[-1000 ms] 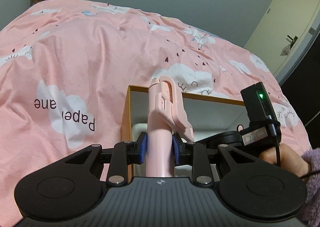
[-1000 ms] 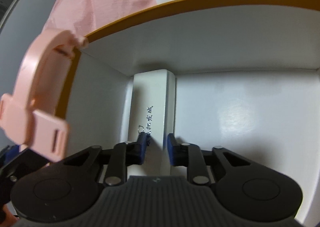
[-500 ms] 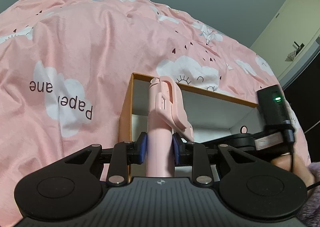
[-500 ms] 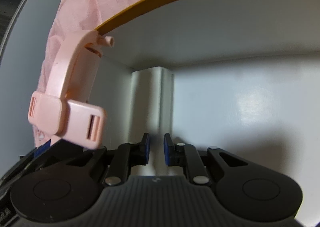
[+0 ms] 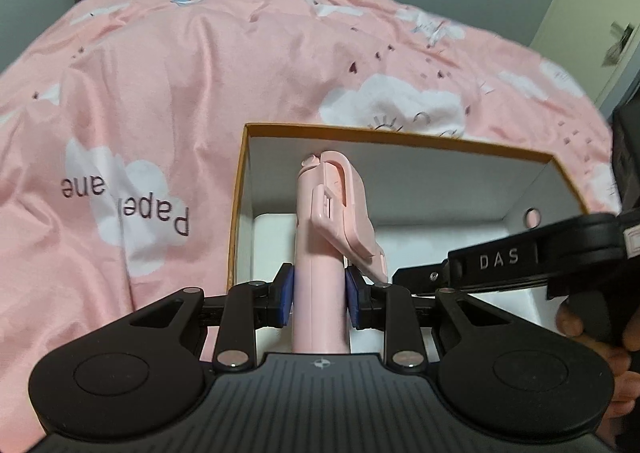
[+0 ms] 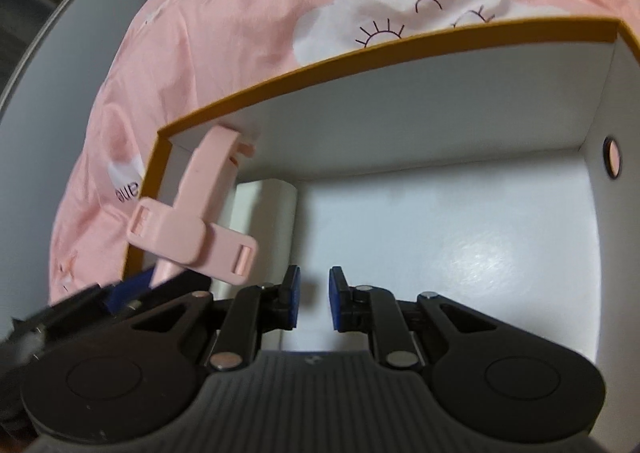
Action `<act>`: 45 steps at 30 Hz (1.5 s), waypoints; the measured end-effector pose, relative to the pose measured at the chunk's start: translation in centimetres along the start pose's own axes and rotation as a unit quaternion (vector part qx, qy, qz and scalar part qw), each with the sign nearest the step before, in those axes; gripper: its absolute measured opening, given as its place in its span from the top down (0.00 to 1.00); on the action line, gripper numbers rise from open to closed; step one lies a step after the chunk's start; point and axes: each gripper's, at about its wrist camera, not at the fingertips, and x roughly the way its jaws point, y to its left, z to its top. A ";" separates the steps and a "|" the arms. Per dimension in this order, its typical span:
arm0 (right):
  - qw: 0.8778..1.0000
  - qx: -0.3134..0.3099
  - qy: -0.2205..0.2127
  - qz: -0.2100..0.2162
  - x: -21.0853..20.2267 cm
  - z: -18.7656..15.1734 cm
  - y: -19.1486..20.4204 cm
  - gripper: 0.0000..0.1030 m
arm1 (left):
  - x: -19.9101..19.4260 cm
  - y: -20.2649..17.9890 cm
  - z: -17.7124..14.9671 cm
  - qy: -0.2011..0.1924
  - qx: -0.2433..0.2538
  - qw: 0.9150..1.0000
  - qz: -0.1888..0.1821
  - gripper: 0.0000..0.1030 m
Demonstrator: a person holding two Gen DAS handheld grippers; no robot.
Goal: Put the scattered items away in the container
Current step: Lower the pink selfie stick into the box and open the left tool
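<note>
My left gripper [image 5: 319,295] is shut on a pink selfie stick [image 5: 328,237], held upright over the near left part of an open box [image 5: 384,139] with an orange rim and white inside. The stick's phone clamp [image 6: 200,237] shows in the right wrist view at the box's left wall. My right gripper [image 6: 314,297] is open and empty above the box floor. A white rectangular block [image 6: 264,221] lies inside the box by the left wall; it also shows in the left wrist view [image 5: 274,241].
The box sits on a pink bedspread [image 5: 168,93] with white clouds. The right gripper's body [image 5: 532,257] and the hand holding it cross the box's right side. A round hole [image 6: 612,163] is in the box's right wall. A door [image 5: 600,13] stands far right.
My right gripper has let go of the white block, opened and drawn back from it. My left gripper has carried the pink stick further over the box.
</note>
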 end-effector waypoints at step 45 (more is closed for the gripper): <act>0.996 -0.030 0.055 0.065 3.3 0.3 3.1 0.84 | -5.3 2.3 1.2 -0.052 -0.020 0.998 -0.003 0.41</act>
